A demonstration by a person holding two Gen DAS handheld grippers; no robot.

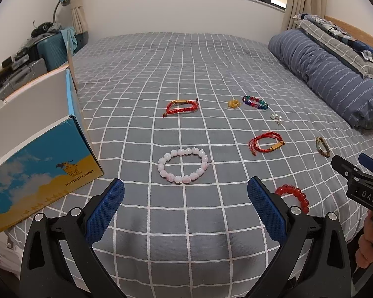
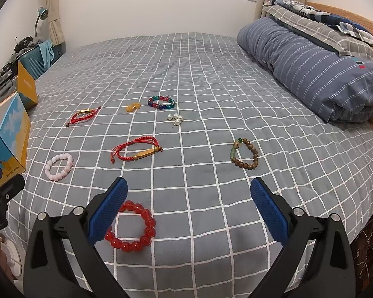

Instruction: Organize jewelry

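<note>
We log eight loose pieces on the bed [image 2: 211, 74], none yet put away, so we judge the task barely begun. Pink bracelet [image 1: 183, 165]: flat, directly ahead of our left gripper [image 1: 185, 191], not touched. Red bead bracelet [image 2: 131, 227]: nearest the bed's edge, partly hidden behind the left finger of our right gripper [image 2: 189, 191], and we cannot tell whether the finger touches it. Two red cord bracelets: one mid-bed [image 2: 136, 151], one farther back [image 2: 83, 116]. Multicolour bracelet [image 2: 161, 102]: far row, with a small amber charm [image 2: 133, 106] just beside it. Pearls [image 2: 175, 118]: a small cluster near the multicolour bracelet. Brown bead bracelet [image 2: 245, 154]: alone toward the pillow side. Box [image 1: 41, 164]: open, at the left edge of the bed, presumably the destination; its interior is not visible from here, so we cannot say whether it holds anything. Tools: both grippers hover low with jaws spread wide, holding nothing. Writing: the box carries a camel picture over "PROTECTCAMEL" and a fragment "go"; the right gripper's body, seen from the left camera, reads "DAS". Left to do: every piece we can see.
</note>
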